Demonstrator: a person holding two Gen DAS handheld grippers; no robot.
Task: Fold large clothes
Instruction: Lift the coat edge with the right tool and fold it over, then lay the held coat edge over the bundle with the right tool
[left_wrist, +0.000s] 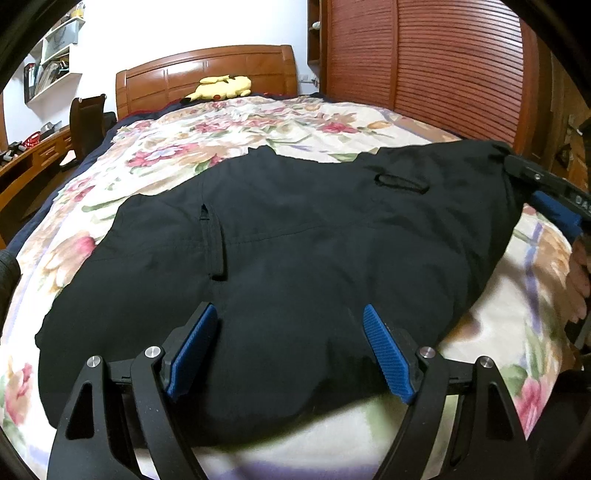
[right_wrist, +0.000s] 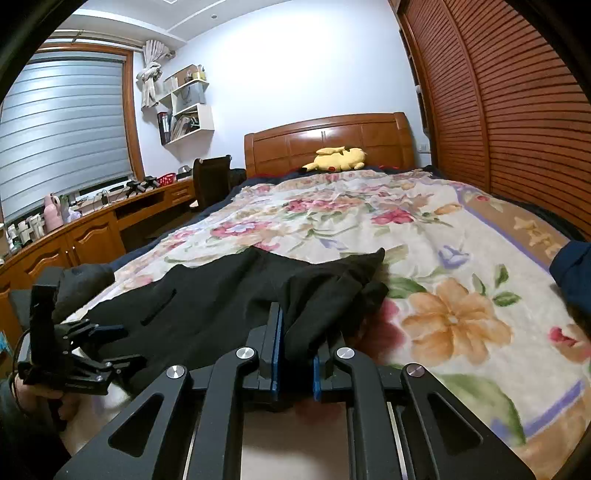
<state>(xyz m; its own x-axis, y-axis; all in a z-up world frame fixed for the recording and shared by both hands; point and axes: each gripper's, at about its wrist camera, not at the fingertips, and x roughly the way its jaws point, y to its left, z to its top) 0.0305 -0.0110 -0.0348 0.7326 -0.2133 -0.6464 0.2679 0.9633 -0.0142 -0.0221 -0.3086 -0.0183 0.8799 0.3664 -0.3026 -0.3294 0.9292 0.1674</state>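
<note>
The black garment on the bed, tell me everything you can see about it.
The black garment is a large piece of matte woven fabric, spread mostly flat across the floral blanket. It shows a vertical zipped slit pocket, a stitched loop and a horizontal seam. The right gripper is shut on its bunched right edge, lifting folds there. The left gripper hangs open over its near edge. What kind of garment it is cannot be told.
</note>
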